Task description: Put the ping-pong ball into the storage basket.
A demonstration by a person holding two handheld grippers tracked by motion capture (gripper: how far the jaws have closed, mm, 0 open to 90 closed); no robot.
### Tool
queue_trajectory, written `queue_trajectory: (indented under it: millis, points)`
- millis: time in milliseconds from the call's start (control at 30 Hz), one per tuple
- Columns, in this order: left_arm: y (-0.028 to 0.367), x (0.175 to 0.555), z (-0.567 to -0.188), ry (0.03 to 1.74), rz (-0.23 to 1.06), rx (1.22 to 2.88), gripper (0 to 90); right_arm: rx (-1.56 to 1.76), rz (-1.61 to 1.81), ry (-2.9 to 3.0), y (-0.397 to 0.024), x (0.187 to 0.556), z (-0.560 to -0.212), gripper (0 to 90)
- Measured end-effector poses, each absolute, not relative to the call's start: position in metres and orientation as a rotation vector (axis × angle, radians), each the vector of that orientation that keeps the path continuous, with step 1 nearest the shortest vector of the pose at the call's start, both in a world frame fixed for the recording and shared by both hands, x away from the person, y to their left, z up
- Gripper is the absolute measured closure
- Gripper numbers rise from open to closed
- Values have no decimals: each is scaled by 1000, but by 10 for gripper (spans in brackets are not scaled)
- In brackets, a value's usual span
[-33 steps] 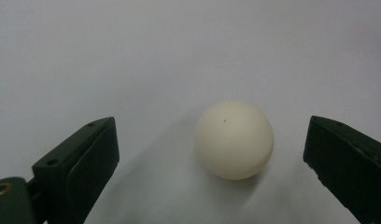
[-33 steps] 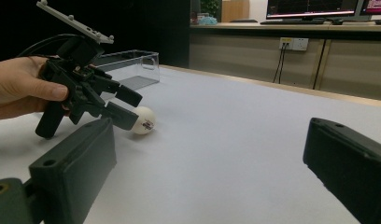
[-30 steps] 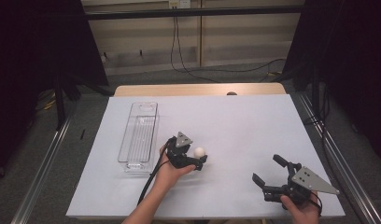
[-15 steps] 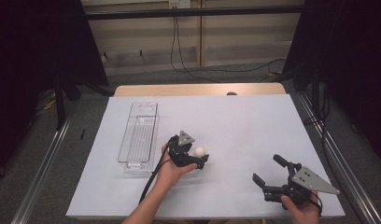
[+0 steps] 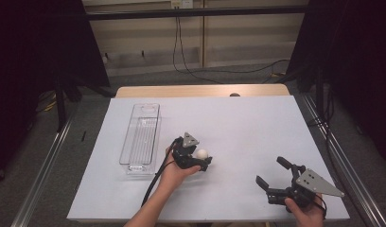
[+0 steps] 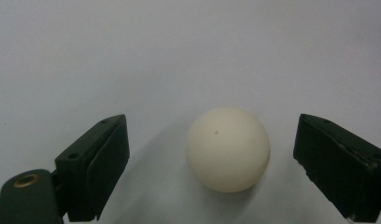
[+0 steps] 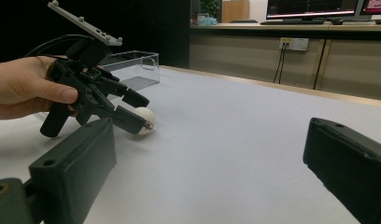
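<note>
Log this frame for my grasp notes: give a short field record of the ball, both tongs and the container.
ball: white ball, on the white table
left tongs: jaws either side of the ball, just been closing, gaps remain, not gripping
right tongs: open, nothing between the jaws, apart from the ball
container: clear plastic tray, to the left of the ball in the high view

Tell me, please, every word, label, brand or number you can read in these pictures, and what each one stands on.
None can be read.
The white ball has one small dark speck, no lettering.
The clear plastic tray bears no label.
The monitors beyond the table show coloured lines too small and blurred to read.
</note>
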State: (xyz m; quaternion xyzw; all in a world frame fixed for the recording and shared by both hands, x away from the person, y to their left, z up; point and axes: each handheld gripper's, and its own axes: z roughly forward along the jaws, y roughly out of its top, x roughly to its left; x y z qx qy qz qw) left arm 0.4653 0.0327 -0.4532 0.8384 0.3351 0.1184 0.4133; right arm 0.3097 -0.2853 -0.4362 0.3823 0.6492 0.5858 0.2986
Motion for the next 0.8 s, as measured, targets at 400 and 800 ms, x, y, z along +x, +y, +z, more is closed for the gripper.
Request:
queue_trajectory:
  millis: [400, 800]
  points:
    - [31, 466, -454, 829, 283, 2134, 220, 1005, 1554, 1731, -286, 310, -436, 22]
    - [30, 468, -457, 833, 263, 2126, 298, 1008, 1551, 1729, -286, 309, -436, 22]
